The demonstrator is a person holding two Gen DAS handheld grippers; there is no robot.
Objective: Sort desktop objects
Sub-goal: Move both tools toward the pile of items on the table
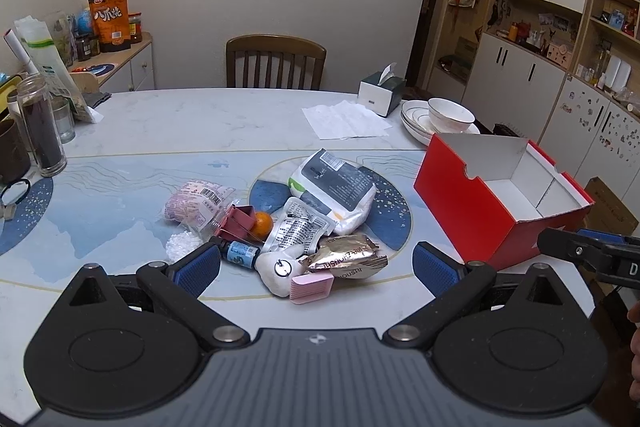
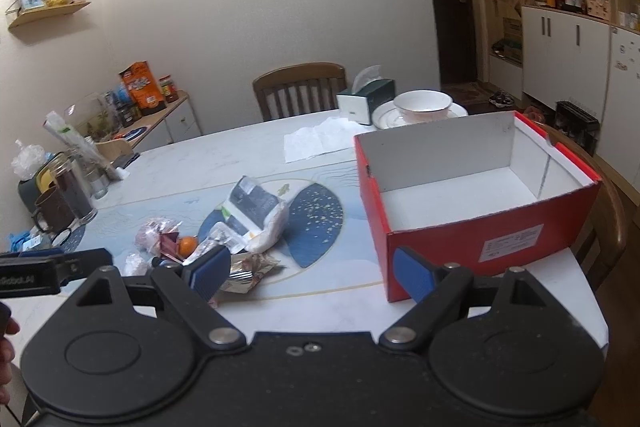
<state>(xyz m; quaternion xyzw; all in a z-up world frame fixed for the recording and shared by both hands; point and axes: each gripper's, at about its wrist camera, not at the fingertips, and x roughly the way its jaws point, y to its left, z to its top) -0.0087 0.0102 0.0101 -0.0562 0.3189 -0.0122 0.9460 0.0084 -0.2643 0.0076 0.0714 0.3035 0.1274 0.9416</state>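
A pile of small objects lies mid-table: a white-and-grey pouch, a pink packet, an orange, a small blue bottle, a gold foil packet, a white plush and a pink comb-like piece. An open red box with a white inside stands to the right, empty as seen in the right wrist view. My left gripper is open just before the pile. My right gripper is open, between the pile and the box.
A tissue box, paper napkin, and stacked plates with a bowl sit at the back right. Glass jars and a mug stand at the left. A wooden chair is behind the table.
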